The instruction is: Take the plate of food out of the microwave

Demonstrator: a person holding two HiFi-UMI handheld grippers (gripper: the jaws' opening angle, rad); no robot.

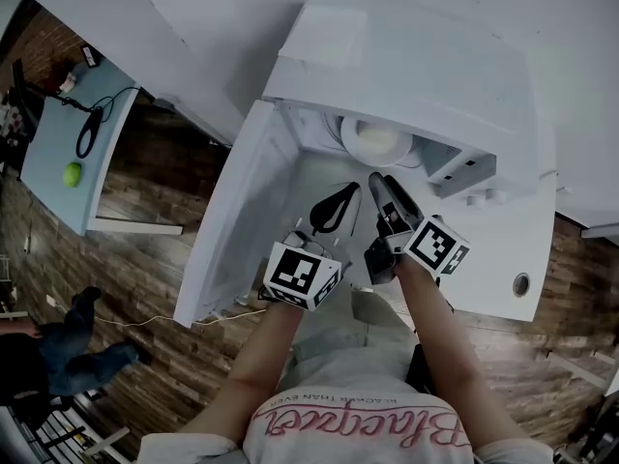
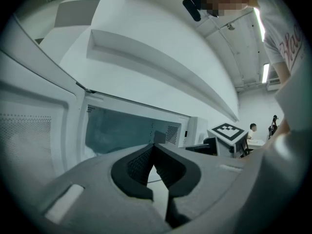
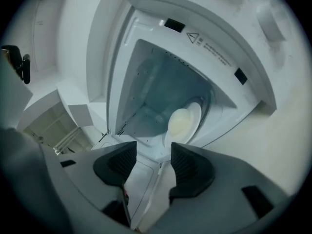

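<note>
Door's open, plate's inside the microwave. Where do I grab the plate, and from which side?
Probably the near rim of the plate, coming in through the open front with the right hand-held gripper, its jaws open. That rim is thin and bare, the food sits mid-plate, and the microwave walls block other sides.

A pale blue table (image 1: 48, 153) is standing on a wood-plank floor (image 1: 145, 269), bearing a green ball (image 1: 73, 174) and a black cable (image 1: 89, 131); a ceiling tube (image 2: 265, 73) is glowing.

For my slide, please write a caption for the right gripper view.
Open right gripper faces the open microwave, with the plate of food inside.
</note>
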